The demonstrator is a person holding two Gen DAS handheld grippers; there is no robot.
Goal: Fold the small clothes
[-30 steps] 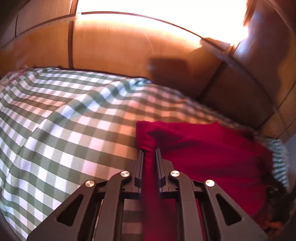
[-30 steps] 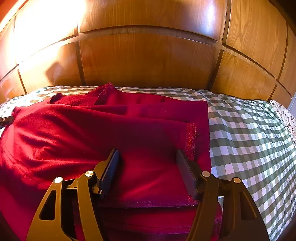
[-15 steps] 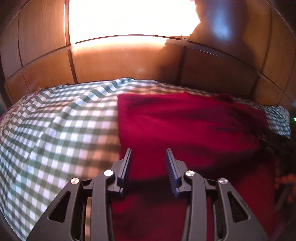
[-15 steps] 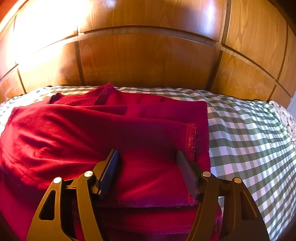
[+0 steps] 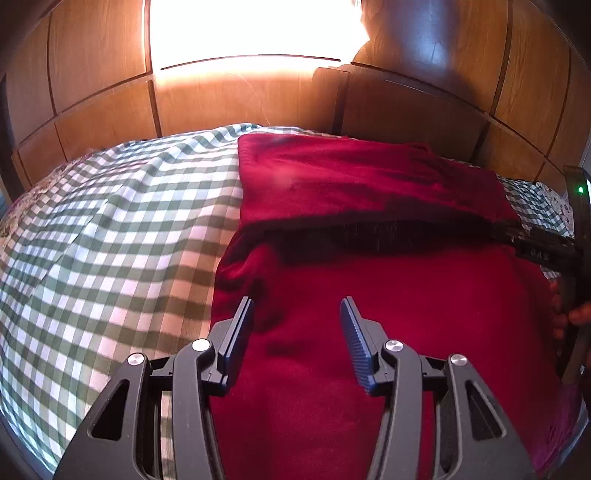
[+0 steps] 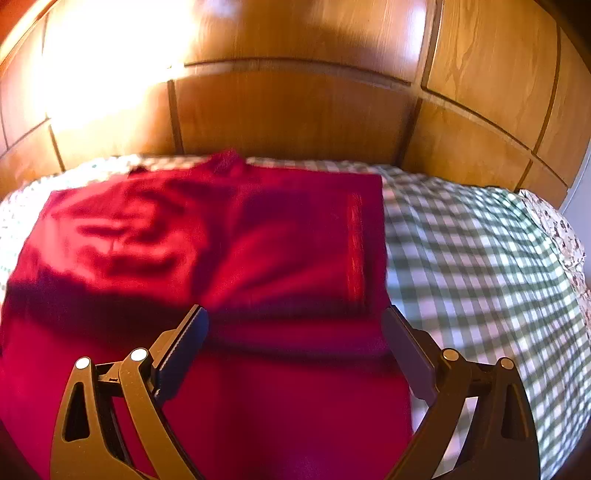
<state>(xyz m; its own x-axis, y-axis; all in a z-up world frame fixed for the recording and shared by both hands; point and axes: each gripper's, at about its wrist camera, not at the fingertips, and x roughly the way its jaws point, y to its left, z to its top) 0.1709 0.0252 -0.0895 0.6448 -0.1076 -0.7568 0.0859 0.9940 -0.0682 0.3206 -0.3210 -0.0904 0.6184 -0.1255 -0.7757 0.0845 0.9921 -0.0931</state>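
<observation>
A red garment [image 5: 369,229] lies folded in layers on the green-and-white checked bed cover [image 5: 129,229]. My left gripper [image 5: 297,306] hovers over its near left part, jaws opening, with nothing pinched between them. In the right wrist view the same red garment [image 6: 221,251] fills the left and middle, a hemmed edge running down its right side. My right gripper [image 6: 295,314] hangs above the garment's near right edge, jaws opening wide and holding nothing. The right gripper's dark body and a person's fingers [image 5: 576,317] show at the right edge of the left wrist view.
A wooden panelled headboard [image 6: 295,110] rises right behind the bed, with strong glare [image 5: 251,29] on it. Checked cover [image 6: 480,266] stretches to the right of the garment, and a flowered fabric [image 6: 561,232] lies at the far right edge.
My left gripper let go of the red cloth, opened, and swung over the garment. My right gripper opened wider and pulled back a little; the garment now lies flatter.
</observation>
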